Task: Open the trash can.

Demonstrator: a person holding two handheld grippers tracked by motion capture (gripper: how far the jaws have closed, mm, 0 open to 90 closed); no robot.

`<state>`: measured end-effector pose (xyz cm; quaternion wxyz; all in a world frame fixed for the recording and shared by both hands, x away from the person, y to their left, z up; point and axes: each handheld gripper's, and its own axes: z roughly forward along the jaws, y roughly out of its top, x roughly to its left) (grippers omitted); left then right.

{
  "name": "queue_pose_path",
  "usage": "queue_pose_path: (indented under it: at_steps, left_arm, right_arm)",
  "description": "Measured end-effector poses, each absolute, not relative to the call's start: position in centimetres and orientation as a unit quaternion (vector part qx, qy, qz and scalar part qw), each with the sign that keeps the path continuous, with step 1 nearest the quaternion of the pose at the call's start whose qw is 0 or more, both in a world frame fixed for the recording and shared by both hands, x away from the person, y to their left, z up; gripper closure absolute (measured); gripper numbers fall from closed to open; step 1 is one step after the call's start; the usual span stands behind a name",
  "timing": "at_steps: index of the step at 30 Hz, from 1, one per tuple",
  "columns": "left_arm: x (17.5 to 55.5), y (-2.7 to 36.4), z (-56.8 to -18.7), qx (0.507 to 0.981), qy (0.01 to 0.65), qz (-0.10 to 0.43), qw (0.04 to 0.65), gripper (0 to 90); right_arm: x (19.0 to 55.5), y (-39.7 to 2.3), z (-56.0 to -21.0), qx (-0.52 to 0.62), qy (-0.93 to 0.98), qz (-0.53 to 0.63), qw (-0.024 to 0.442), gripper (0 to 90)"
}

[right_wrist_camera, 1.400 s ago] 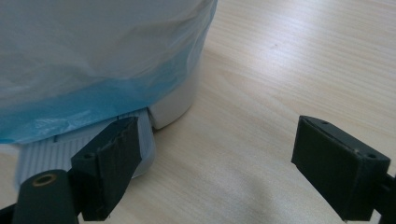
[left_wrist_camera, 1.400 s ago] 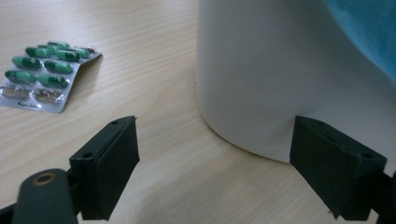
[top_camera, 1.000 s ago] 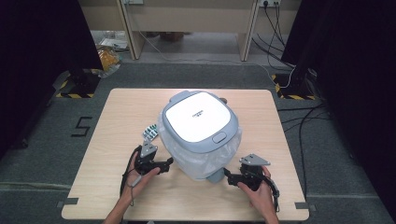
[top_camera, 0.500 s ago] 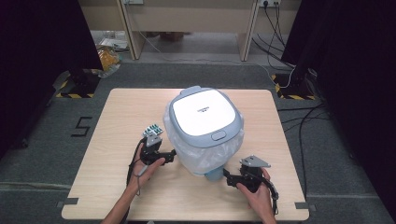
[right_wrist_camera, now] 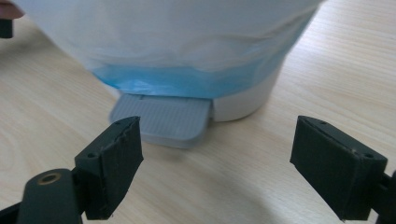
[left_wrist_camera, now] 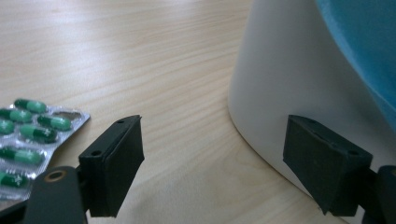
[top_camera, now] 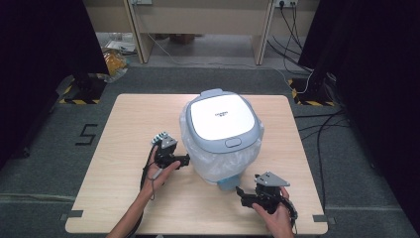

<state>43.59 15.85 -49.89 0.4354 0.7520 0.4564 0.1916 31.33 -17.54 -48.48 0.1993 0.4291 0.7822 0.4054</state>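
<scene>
Since the earlier high-view frames, the pedal bin (top_camera: 221, 136) stands farther right and a little nearer the person on the table (top_camera: 129, 124), and the left gripper (top_camera: 184, 160) has followed it rightward, its jaws having just been closing part of the way. In the left gripper view those jaws are apart with bare wood between them; the right-hand pad sits just against the bin's white wall (left_wrist_camera: 280, 84) but nothing is pinched. The right gripper (top_camera: 239, 193) has drifted slightly left along the near edge, and in the right gripper view its jaws stand wide apart, holding nothing, aimed at the grey foot pedal (right_wrist_camera: 161, 119) that juts from the bin's base.

The left gripper has open tabletop behind it, towards the left edge, apart from the blister pack of green capsules (left_wrist_camera: 28, 135) lying flat just beside its left-hand jaw. The right gripper works in the narrow strip between the bin and the table's near edge; open wood lies to the right of it, out to the near right corner.

The bin is lined with a translucent bag (right_wrist_camera: 187, 42) whose loose plastic hangs over the outside of the wall, showing blue where it bunches low (right_wrist_camera: 187, 81). Its white and blue-grey lid (top_camera: 220, 119) is down, so the contents cannot be seen.
</scene>
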Motion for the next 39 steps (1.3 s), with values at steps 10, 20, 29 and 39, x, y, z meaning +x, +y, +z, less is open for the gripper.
queue_pose_path:
  at_steps: [10,20,29,39]
  left_arm:
    - [44.9,15.3,-49.8,0.756,0.453,0.183,0.435,19.7]
    - [42.9,16.8,-49.1,0.769,0.431,0.195,0.429,17.5]
    - [40.1,19.4,-50.9,0.787,0.429,0.210,0.391,17.4]
    - [39.7,22.5,-52.3,0.777,0.459,0.244,0.354,17.4]
  right_arm:
    - [30.9,-15.5,-48.5,0.405,0.794,0.416,0.184,20.8]
    - [31.2,-13.2,-49.6,0.373,0.810,0.420,0.167,24.2]
    - [31.2,-12.7,-50.1,0.368,0.809,0.425,0.170,24.3]
    - [30.7,-11.8,-50.6,0.342,0.827,0.392,0.214,23.8]
